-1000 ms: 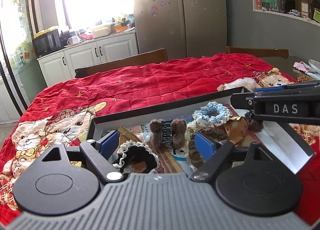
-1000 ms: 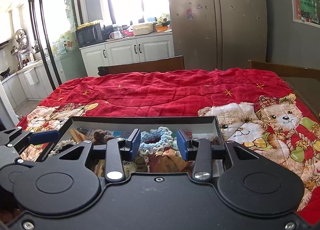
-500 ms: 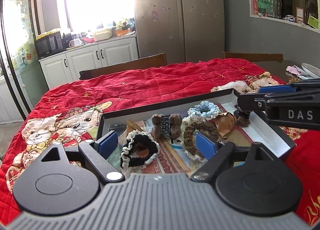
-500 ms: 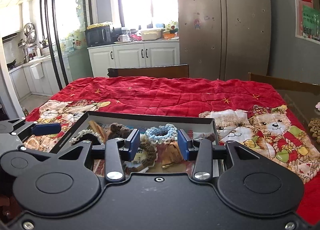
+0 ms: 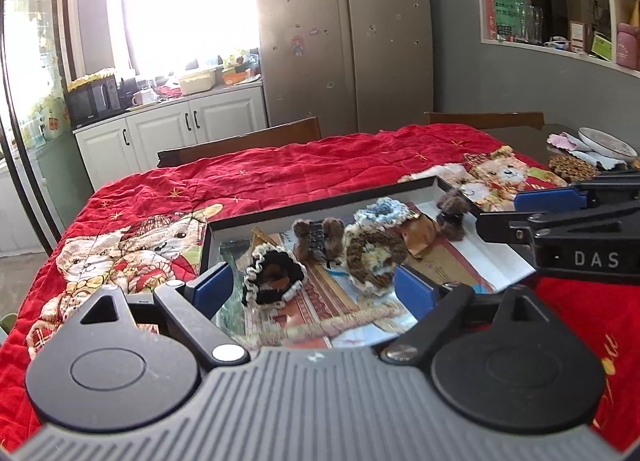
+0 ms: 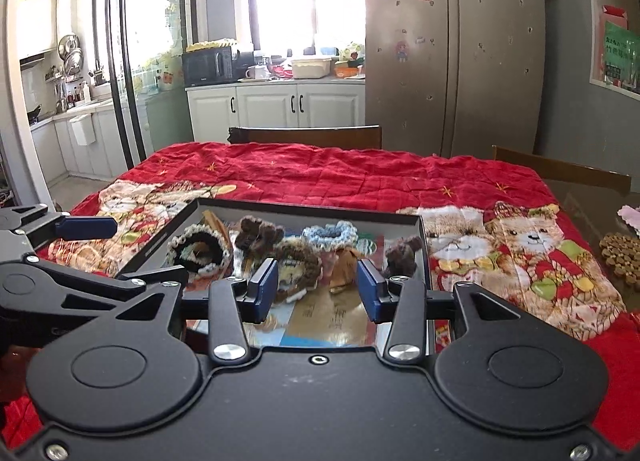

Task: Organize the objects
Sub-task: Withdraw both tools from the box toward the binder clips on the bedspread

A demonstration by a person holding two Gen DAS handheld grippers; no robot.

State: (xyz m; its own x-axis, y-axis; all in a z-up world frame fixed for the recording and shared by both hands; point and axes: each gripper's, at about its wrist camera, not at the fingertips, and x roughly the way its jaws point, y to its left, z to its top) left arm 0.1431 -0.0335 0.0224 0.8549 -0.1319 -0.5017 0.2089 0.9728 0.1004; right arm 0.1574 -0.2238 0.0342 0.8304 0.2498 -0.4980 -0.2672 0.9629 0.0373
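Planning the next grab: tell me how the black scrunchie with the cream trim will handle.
The black scrunchie looks like soft, ruffled fabric, so it will probably squash and flop. It seems light. It lies flat in the tray, so it is unlikely to roll.

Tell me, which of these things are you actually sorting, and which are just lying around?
Being sorted: shallow box; black frilly scrunchie; blue scrunchie; brown braided scrunchie; fuzzy brown clips.

Lying about: red bear quilt; woven coaster; plate.
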